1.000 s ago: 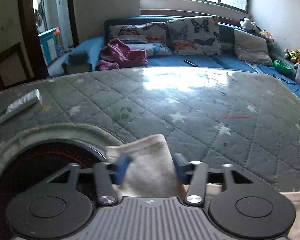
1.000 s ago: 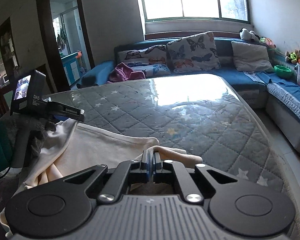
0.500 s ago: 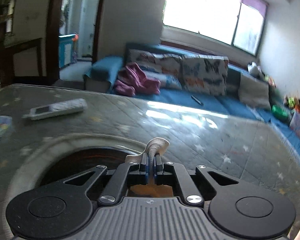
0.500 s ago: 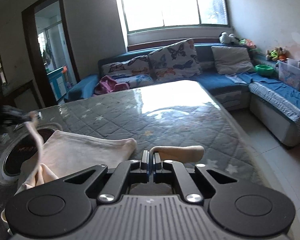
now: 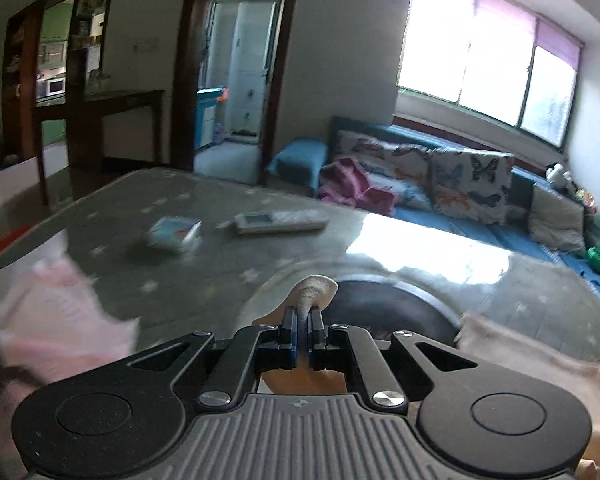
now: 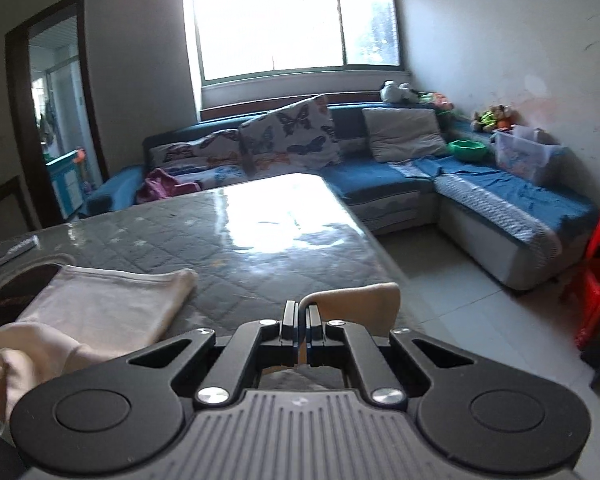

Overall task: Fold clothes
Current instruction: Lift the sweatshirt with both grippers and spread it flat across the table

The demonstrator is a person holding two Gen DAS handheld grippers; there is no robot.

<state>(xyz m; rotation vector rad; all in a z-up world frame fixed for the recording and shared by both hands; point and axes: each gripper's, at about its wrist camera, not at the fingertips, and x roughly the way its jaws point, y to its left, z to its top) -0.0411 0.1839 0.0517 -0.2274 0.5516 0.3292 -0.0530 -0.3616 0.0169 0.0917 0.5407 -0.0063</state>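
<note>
A: What do the left tongs have?

B: They are closed tight on a pinch of the cream garment. A small tuft of it sticks up past the tips, and more cloth hangs under the tongs.

A: And the right tongs?

B: Closed too, on another edge of the garment. A flap of cloth curls out to the right of the tips.

A: Where does the garment lie?

B: In the right view, most of it is spread flat on the worktop, to the left of the tongs. Its near end bunches up at the lower left of that view. Its far left corner lies over a dark round plate set in the worktop.

A: Is that plate in the left view as well?

B: Yes, the plate sits just beyond the tongs, and the cream cloth shows again at the lower right.

A: Anything else on the worktop?

B: A white remote lies farther back, and just left of it a small packet. A pink cloth is at the left, blurred. A blue sofa with butterfly cushions stands behind the worktop under the window.
</note>
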